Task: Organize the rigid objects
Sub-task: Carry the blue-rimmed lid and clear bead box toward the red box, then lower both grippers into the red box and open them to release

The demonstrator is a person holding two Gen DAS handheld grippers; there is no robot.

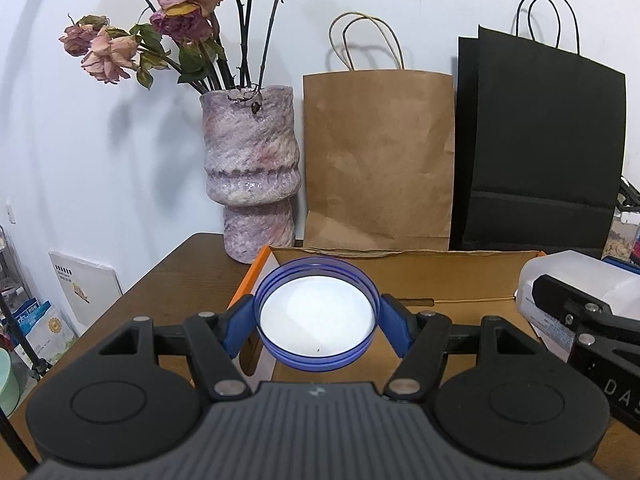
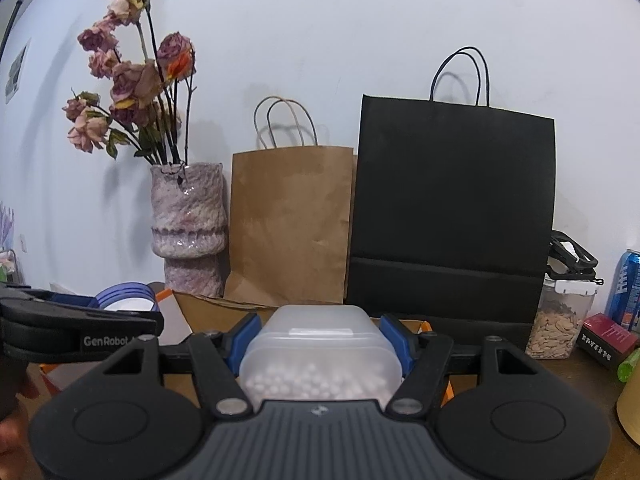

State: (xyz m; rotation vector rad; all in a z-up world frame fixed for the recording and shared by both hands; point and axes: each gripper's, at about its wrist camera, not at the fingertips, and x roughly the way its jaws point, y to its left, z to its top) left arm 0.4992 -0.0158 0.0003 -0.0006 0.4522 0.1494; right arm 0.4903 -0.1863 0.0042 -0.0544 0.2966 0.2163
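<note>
A: Right, where do I stand with both hands?

B: Left gripper (image 1: 318, 318) has its jaws closed on the blue-rimmed lid (image 1: 317, 316), white inside facing me. Right gripper (image 2: 320, 342) has its jaws clamped on the translucent tub (image 2: 320, 354), which holds small pale pink beads in its lower part.

A: And the cardboard box (image 1: 460, 276)?

B: It sits open on the tabletop (image 1: 180, 280), just beyond both held things at twelve o'clock. From my left view its floor looks bare, though much of it is hidden.

A: So nothing is packed yet?

B: I judge that's so: both pieces are carried, neither is set down. Placing them is what remains.

A: Anything else holding contents?

B: In my right view at three o'clock a clear canister (image 2: 560, 320) holds flat tan pieces; beside it stands a blue can (image 2: 628, 288). The vase (image 1: 252, 176) at eleven o'clock holds dried roses (image 1: 160, 20).
</note>
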